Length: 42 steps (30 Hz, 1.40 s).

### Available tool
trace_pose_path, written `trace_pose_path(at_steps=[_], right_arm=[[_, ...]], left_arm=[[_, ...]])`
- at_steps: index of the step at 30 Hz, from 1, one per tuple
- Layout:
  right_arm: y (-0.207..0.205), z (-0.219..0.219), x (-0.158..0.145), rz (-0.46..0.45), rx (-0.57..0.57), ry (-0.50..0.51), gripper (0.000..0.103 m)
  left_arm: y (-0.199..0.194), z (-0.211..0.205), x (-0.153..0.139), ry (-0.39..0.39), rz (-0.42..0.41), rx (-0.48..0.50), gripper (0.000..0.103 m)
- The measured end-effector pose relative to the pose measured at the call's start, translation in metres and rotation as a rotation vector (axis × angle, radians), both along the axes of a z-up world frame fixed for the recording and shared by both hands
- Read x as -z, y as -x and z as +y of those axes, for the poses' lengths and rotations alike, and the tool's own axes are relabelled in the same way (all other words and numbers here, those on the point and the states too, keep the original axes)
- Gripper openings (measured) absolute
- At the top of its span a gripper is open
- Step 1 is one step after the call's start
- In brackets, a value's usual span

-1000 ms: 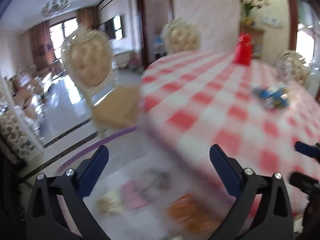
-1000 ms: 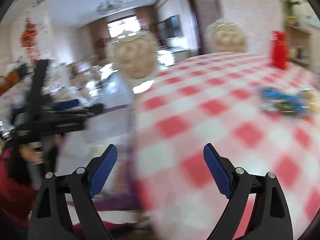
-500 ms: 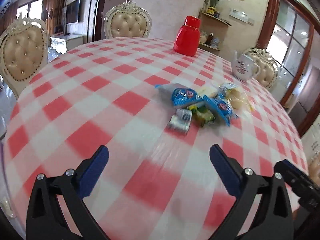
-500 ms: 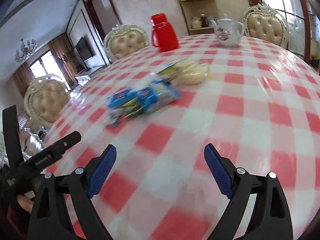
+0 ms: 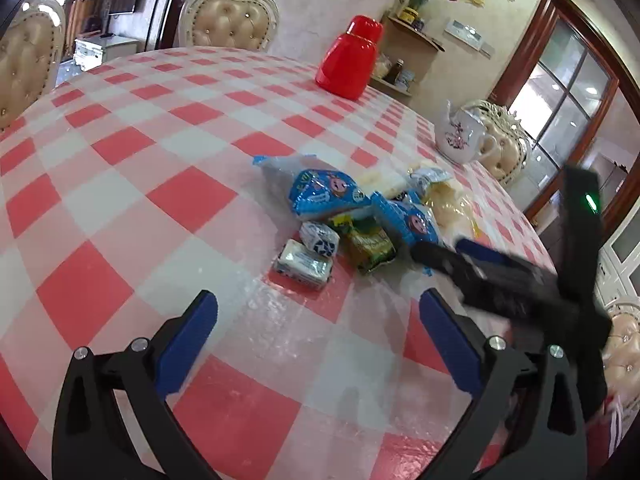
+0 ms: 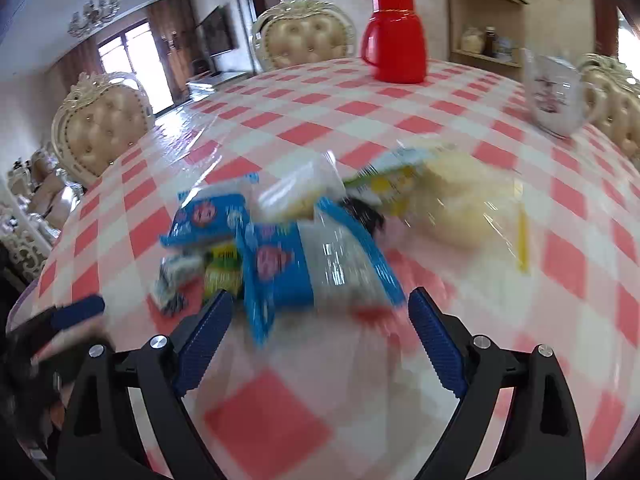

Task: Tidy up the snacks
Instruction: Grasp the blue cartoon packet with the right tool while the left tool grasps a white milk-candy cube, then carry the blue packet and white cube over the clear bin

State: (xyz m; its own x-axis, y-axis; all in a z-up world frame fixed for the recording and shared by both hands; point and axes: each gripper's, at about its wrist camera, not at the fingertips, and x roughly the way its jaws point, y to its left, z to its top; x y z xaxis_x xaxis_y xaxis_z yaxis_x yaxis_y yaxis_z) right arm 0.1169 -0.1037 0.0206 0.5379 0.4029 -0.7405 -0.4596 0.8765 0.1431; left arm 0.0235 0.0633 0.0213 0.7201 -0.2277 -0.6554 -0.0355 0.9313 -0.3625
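A heap of snack packets lies on the red-and-white checked table (image 5: 120, 184). It holds a blue packet (image 5: 326, 196), a second blue packet (image 6: 312, 268), a green-yellow packet (image 5: 370, 246), two small white packets (image 5: 304, 266) and a clear bag of pale yellow snacks (image 6: 468, 208). My left gripper (image 5: 318, 312) is open and empty, short of the white packets. My right gripper (image 6: 320, 312) is open and empty, its fingertips at the near edge of the second blue packet. The right gripper also shows in the left wrist view (image 5: 460, 256), beside the heap.
A red thermos jug (image 5: 350, 64) stands at the far side of the table. A white flowered teapot (image 5: 460, 136) stands at the far right. Cream padded chairs (image 6: 304, 36) ring the table. A wall shelf (image 6: 484, 16) is behind.
Both grippers have swung from the table's edge and the floor in to the snack heap. The right gripper now reaches the blue packet. Both stay open.
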Motion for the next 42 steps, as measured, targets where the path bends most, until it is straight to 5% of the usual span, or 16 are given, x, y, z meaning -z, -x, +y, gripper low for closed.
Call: trace_pose_path(at_steps=[5,9,10,13,19,23,27,30,37,40,42], right_arm=[[-0.036,0.017,0.006,0.035,-0.025,0.049,0.087],[-0.042,0.011,0.012,0.117,-0.018,-0.008,0.087],[-0.038,0.008,0.011,0.119,-0.018,-0.02,0.08],[-0.01,-0.012,0.003,0.117,0.001,-0.037,0.057],[0.079,-0.058,-0.016,0.002,0.073,-0.055,0.057],[0.106,-0.093,-0.013,-0.008,0.162,-0.168,0.057],[0.109,-0.113,-0.008,0.007,0.233,-0.227,0.057],[0.107,-0.114,-0.009,-0.001,0.23,-0.228,0.057],[0.108,-0.113,-0.009,-0.012,0.226,-0.215,0.057],[0.107,-0.118,-0.008,-0.011,0.239,-0.223,0.057],[0.108,-0.12,-0.008,-0.016,0.243,-0.223,0.057]], left_arm=[[-0.001,-0.003,0.0,-0.005,0.0,0.019,0.101],[0.0,-0.001,0.0,0.016,-0.004,0.019,0.101],[0.0,0.0,0.001,0.02,-0.003,0.02,0.101],[0.0,0.001,0.001,0.031,-0.001,0.016,0.101],[0.0,-0.001,0.001,0.025,0.01,0.026,0.101],[0.0,-0.006,0.002,0.002,0.028,0.047,0.101],[-0.012,-0.011,0.007,-0.049,0.111,0.055,0.101],[-0.026,-0.023,0.004,-0.217,0.122,0.069,0.101],[-0.06,-0.027,0.012,-0.337,0.15,0.147,0.08],[-0.056,-0.036,0.01,-0.397,0.13,0.193,0.036],[-0.043,-0.037,0.008,-0.383,0.138,0.197,0.036]])
